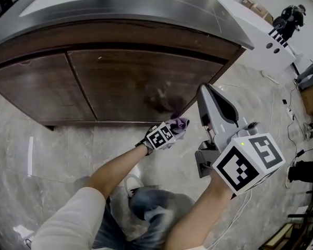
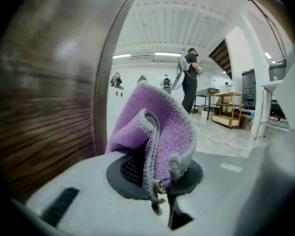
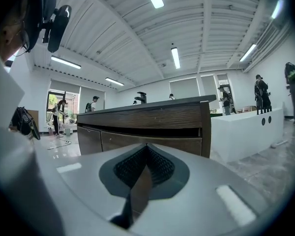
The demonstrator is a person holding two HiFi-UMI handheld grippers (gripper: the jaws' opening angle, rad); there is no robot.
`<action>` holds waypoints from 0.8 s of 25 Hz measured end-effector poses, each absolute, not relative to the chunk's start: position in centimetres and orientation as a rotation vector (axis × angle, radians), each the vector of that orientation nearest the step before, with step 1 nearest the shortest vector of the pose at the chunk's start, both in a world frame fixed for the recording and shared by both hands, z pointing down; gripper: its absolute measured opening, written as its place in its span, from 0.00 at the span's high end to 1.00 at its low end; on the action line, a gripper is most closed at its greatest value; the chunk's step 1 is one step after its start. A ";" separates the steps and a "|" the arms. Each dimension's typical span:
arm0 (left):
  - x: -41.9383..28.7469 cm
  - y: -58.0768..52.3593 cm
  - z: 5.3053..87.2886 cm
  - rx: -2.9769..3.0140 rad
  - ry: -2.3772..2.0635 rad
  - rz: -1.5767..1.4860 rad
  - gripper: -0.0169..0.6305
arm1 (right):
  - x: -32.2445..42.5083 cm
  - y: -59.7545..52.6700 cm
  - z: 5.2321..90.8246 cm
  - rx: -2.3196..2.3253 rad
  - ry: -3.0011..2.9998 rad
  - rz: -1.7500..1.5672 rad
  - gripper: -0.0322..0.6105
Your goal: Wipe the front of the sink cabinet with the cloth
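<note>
Purple cloth [image 2: 162, 132], bunched up, pinched fast in the left claw [image 2: 160, 181] and held low by the right-hand edge of the sink cabinet front [image 1: 135, 82] (touching or just off it, hard to say). Looks mid-wipe: faint dull smears on the right door [image 1: 159, 95] above the cloth, nothing telling on the left door [image 1: 36, 92], so probably most of the front left to cover. Right claw [image 3: 142, 173] closed on nothing, idle, apart over the floor [image 1: 68, 150].

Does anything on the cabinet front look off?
A pale smeary patch shows on the right cabinet door, above the purple cloth held by the left gripper; dirt, moisture or glare, I can't tell.
</note>
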State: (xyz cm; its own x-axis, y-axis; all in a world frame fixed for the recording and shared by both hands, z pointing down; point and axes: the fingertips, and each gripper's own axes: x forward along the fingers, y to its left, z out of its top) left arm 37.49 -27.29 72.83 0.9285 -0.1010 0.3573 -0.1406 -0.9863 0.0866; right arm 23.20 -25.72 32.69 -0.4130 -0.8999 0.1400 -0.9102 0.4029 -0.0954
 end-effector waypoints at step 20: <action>19.2 -27.1 59.1 3.159 -0.670 0.370 0.90 | 11.4 -26.6 33.5 1.248 -2.746 0.168 0.94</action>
State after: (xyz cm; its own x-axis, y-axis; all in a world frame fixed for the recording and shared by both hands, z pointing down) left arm 19.23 -27.10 59.09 0.8895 -0.4116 0.1983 -0.3868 -0.9095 -0.1524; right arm 11.43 -26.62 33.46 -0.6526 -0.7415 0.1556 -0.7550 0.6537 -0.0512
